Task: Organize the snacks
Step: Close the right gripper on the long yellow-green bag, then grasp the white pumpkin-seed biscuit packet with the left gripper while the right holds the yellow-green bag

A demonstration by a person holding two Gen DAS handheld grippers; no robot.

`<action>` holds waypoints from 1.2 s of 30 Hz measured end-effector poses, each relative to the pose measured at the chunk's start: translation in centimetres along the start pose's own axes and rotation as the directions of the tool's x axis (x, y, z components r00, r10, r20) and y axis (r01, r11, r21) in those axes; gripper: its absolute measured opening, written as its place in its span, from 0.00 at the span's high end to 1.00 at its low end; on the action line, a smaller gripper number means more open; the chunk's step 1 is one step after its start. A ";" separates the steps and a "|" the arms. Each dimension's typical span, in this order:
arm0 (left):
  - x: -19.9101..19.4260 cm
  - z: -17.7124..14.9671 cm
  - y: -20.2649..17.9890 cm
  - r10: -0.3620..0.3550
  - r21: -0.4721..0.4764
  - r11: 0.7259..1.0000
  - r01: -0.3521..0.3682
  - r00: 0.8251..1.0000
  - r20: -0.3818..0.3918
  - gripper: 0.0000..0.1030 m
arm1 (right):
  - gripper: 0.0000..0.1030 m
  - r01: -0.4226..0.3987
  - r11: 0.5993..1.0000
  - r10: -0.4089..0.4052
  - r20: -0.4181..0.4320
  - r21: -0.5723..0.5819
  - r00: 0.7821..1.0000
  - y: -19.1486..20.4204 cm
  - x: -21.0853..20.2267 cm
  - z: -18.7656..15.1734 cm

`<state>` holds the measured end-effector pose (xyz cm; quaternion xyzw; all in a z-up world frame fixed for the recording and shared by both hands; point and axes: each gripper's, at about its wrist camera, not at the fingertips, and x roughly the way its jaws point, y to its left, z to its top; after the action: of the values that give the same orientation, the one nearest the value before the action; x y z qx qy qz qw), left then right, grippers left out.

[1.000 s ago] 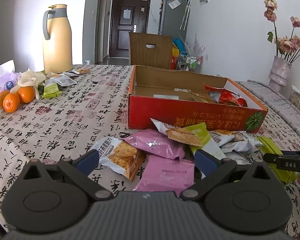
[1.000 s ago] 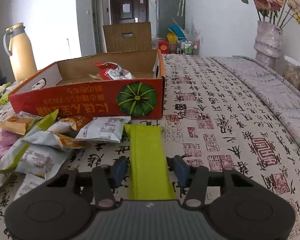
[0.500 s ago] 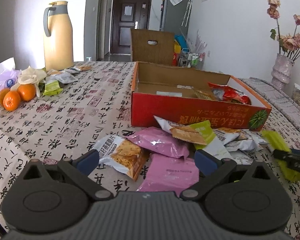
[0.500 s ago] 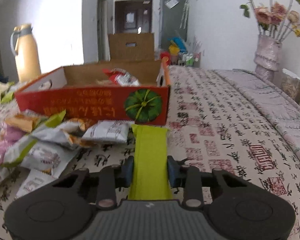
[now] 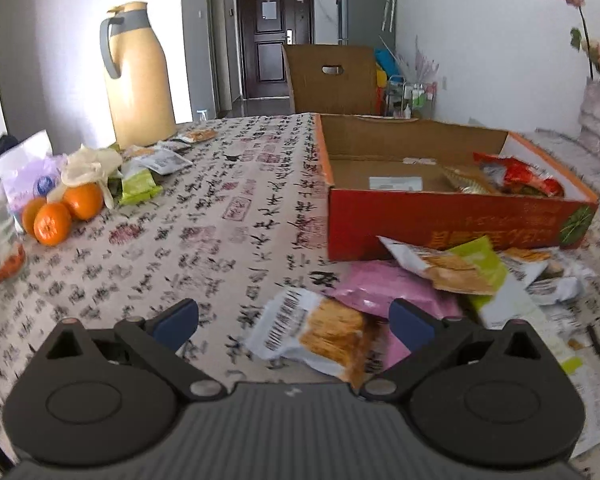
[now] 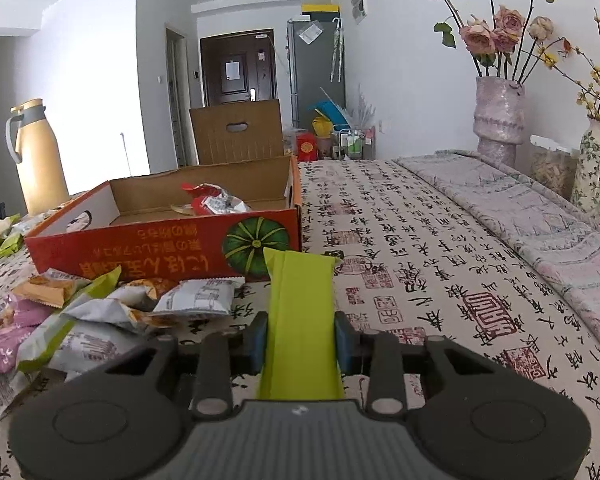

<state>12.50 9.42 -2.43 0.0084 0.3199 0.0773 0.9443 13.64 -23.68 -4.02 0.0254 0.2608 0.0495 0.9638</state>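
My right gripper (image 6: 301,340) is shut on a long green snack packet (image 6: 300,304) and holds it above the table, in front of the red cardboard box (image 6: 160,246). The box (image 5: 440,220) holds a red snack bag (image 5: 516,174). A pile of snack packets (image 6: 100,312) lies in front of the box. My left gripper (image 5: 294,322) is open and empty, with a white and orange cracker packet (image 5: 316,334) between its fingers and pink packets (image 5: 384,288) beyond it.
A yellow thermos jug (image 5: 138,76), oranges (image 5: 62,212) and loose wrappers (image 5: 148,168) stand at the left of the table. Flower vases (image 6: 498,120) stand at the right. A brown chair back (image 5: 332,80) is behind the box.
My right gripper closed on the green packet and lifted it off the table. My left gripper shifted left, so the snack pile now sits to the right in its view.
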 end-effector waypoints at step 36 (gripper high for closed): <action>3.1 -0.3 -0.7 -0.108 0.072 0.991 0.116 0.988 -0.112 0.37 | 0.68 0.009 1.000 -0.009 -0.021 0.002 1.000 0.2 0.2 -0.6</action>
<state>14.89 9.16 -4.61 0.0233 0.3733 0.0118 0.9273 13.50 -23.46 -4.69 0.0245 0.2712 0.0451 0.9612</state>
